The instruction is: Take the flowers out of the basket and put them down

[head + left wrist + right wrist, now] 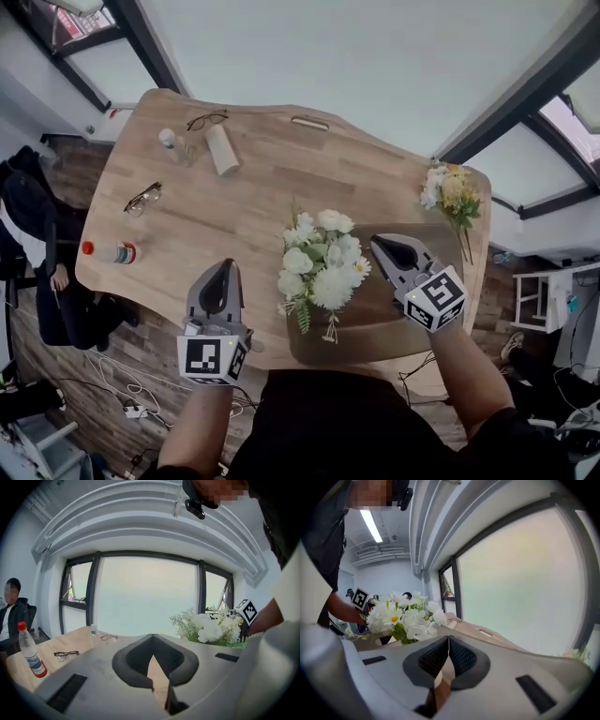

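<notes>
The pale wooden surface [253,187] carries a dark brown rectangular panel [394,323] near the person. A bunch of white flowers with green leaves [319,267] stands at the panel's left edge, between the two grippers. What holds its stems, no view shows.

Only the head view shows the second bunch, yellow and white [452,192], at the far right corner, and one white cylinder [222,150]. Only the left gripper view shows a seated person [11,613] and that the red-capped clear bottle [30,651] stands upright.

There are two bunches, two bottles, the smaller one clear [171,142], and two pairs of spectacles [142,199] [207,120].

The left gripper [223,272] and the right gripper [380,246] each have their tips together, holding nothing.
</notes>
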Action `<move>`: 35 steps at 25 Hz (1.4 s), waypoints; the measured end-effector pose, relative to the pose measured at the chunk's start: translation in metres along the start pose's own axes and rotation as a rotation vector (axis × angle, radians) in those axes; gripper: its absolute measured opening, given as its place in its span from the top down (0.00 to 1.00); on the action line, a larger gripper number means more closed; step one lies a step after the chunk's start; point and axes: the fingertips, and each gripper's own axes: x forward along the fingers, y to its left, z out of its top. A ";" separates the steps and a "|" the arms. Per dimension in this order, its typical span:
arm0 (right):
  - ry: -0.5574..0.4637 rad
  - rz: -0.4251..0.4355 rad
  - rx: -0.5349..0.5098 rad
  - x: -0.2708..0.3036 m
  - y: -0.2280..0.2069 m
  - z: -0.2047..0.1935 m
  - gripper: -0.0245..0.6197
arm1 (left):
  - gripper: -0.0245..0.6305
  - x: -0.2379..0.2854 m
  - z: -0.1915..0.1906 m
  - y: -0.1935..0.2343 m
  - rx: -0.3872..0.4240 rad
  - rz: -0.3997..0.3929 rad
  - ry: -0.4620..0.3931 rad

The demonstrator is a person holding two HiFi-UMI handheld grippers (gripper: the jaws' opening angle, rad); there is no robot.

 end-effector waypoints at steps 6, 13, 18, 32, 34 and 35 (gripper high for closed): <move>0.139 0.125 -0.024 0.014 0.015 -0.039 0.93 | 0.96 0.007 0.006 0.006 -0.010 0.005 -0.008; 0.188 0.392 -0.158 0.030 0.070 -0.062 0.75 | 0.96 0.005 -0.003 0.012 -0.019 0.018 0.011; 0.146 0.435 -0.185 0.055 0.094 -0.059 0.55 | 0.96 -0.002 -0.006 0.011 -0.022 0.027 0.014; -0.024 0.381 -0.080 0.060 0.102 -0.007 0.55 | 0.96 -0.025 0.004 0.022 -0.016 0.057 -0.008; -0.035 0.372 -0.061 0.053 0.101 0.002 0.56 | 0.96 -0.023 0.009 0.018 -0.012 0.043 -0.017; -0.035 0.370 -0.055 0.050 0.101 0.005 0.56 | 0.96 -0.022 0.012 0.015 -0.010 0.035 -0.021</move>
